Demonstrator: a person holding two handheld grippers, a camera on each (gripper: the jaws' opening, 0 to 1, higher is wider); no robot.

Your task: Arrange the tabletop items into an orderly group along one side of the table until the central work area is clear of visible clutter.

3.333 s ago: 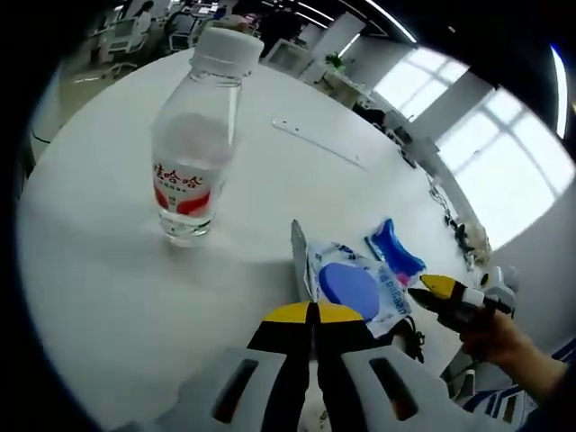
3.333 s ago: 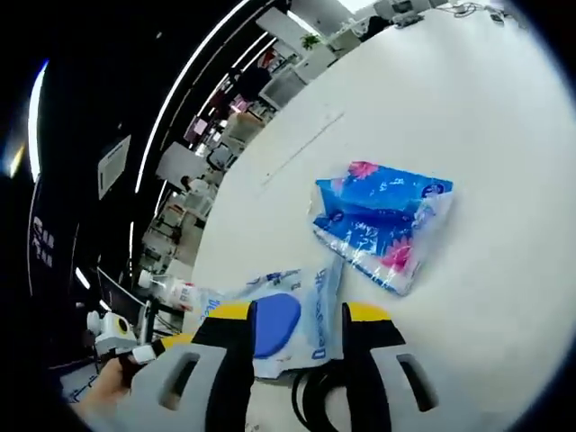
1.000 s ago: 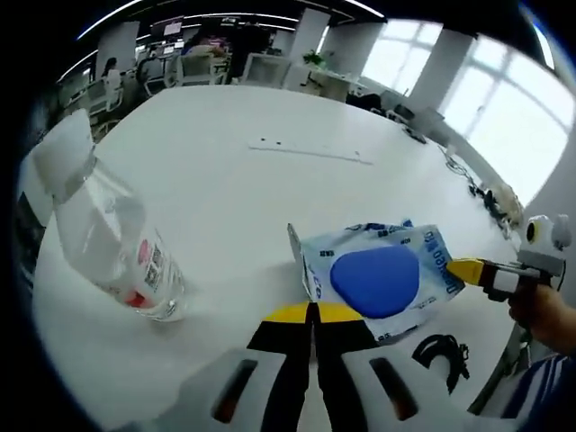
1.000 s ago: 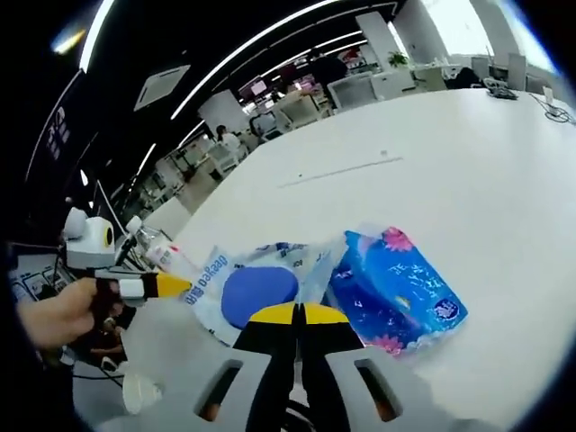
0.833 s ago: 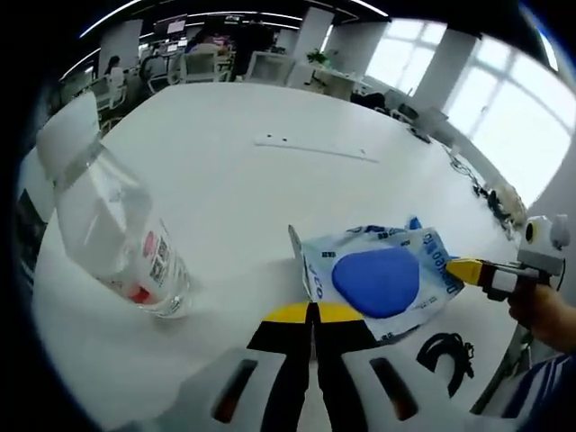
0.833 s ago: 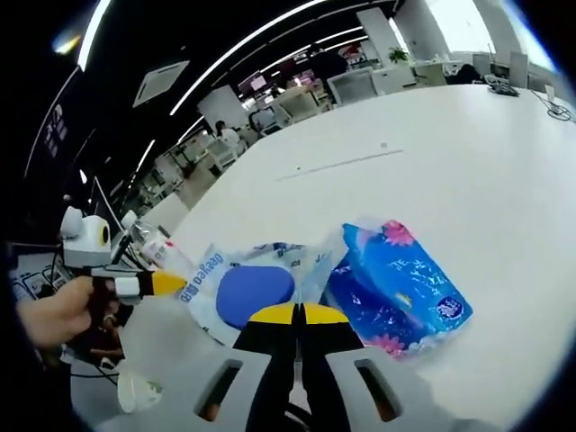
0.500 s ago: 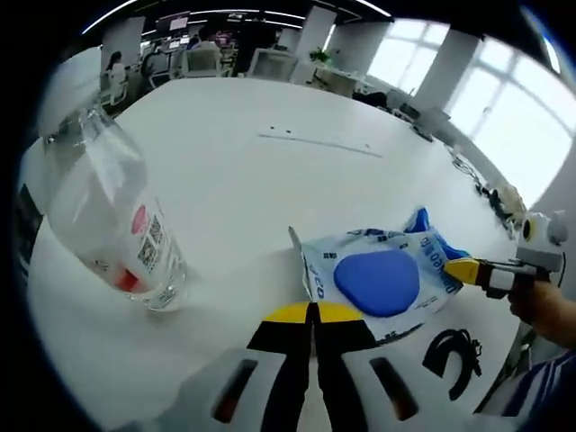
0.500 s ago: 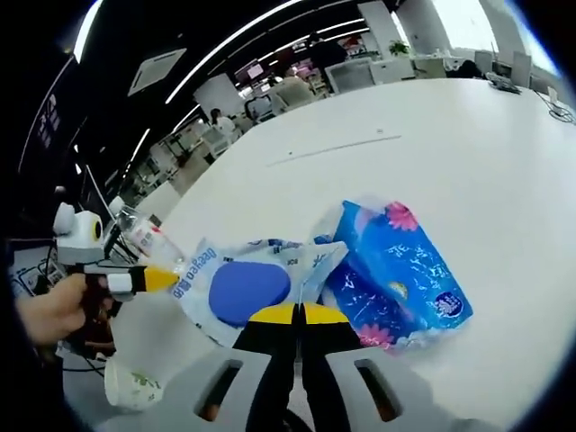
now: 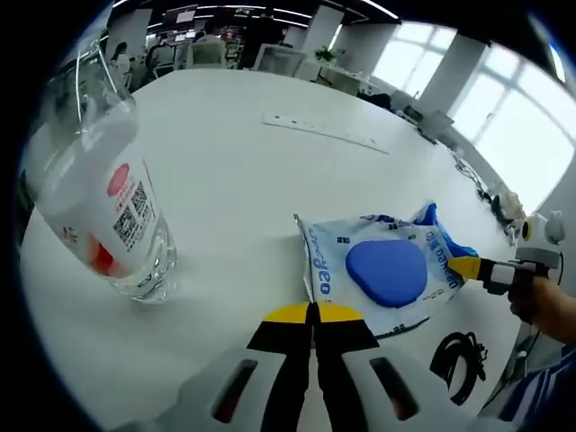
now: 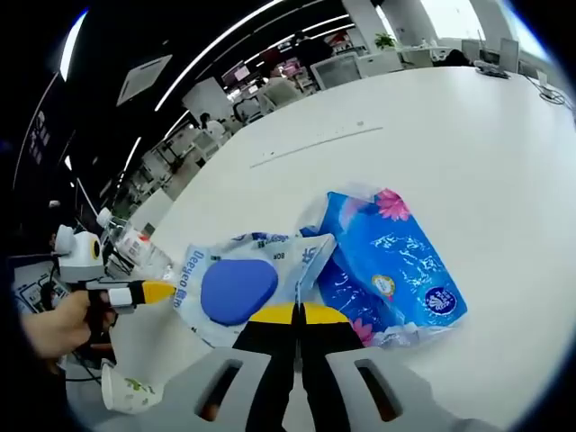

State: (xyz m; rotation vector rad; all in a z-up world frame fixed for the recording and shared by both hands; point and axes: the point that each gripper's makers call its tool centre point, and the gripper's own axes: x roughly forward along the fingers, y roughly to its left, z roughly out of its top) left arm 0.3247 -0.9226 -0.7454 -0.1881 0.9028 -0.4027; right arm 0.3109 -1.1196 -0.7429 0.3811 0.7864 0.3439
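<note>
White tabletop [image 9: 243, 171] stretches ahead of me, office desks behind it. I have the wet-wipes pack [image 9: 378, 270] lifted between both tools: my left gripper [image 9: 315, 312] is pinched shut on one edge of it, my right gripper [image 10: 298, 313] clamped on the opposite edge. Just beside the pack, partly under it, lies a blue tissue packet [image 10: 391, 270]. A clear water bottle [image 9: 99, 198] stands well to the left. A paper cup [image 10: 126, 393] and a black cable [image 9: 457, 354] sit near the table's edge.
</note>
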